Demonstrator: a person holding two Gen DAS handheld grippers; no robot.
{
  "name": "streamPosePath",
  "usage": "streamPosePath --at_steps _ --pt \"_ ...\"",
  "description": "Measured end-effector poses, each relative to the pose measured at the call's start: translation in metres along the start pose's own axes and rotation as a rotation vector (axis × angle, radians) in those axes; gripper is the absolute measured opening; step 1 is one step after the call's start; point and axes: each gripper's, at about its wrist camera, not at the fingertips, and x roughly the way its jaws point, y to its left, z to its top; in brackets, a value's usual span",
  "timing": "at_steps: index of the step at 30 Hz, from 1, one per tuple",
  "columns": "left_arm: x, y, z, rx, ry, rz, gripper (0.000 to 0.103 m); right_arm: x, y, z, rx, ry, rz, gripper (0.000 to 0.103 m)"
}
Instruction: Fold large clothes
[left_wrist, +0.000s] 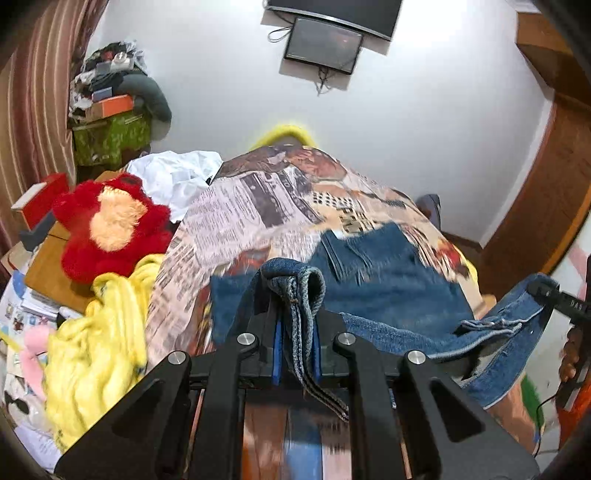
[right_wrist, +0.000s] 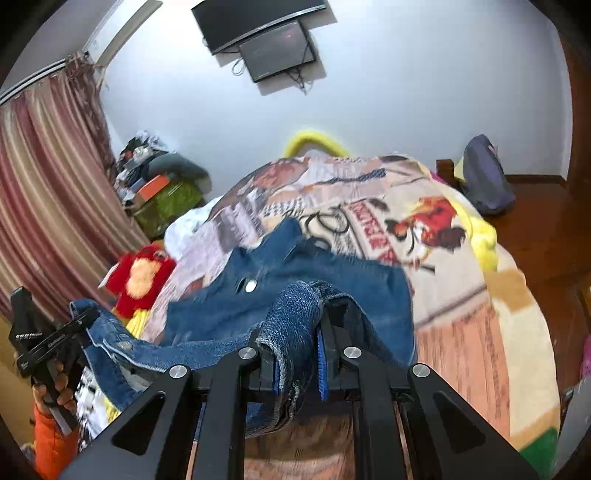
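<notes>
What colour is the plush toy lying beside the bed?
Red plush toy with a pale orange patch; clearest in the left wrist view.

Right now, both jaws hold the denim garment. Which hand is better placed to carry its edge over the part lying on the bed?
Neither clearly: the left gripper and the right gripper are both shut on the same edge of the denim garment, lifted above the blanket. Move both together.

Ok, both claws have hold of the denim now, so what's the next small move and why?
Probably carry the pinched edge forward over the rest of the denim garment lying on the bed. The left claw and right claw each clamp a bunched fold, the edge hangs slack between them, and most denim lies flat.
</notes>
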Motion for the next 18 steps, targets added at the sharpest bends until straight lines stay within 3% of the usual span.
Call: streamPosePath --at_steps 5,7,13,18 --pt "0.059 0.011 0.025 -0.035 0.038 0.018 0.013 0.057 -0.014 0.034 0.024 0.020 -0.031 0.012" --pt "0.086 0.012 0.027 -0.027 0.053 0.061 0.013 0.084 -0.022 0.042 0.042 0.033 -0.044 0.012" --pt "0.161 0.031 0.015 -0.092 0.162 0.118 0.013 0.154 -0.050 0.038 0.122 0.097 -0.083 0.012" --pt "0.209 0.049 -0.003 -0.140 0.271 0.145 0.019 0.193 -0.071 0.022 0.104 0.175 -0.112 0.012"
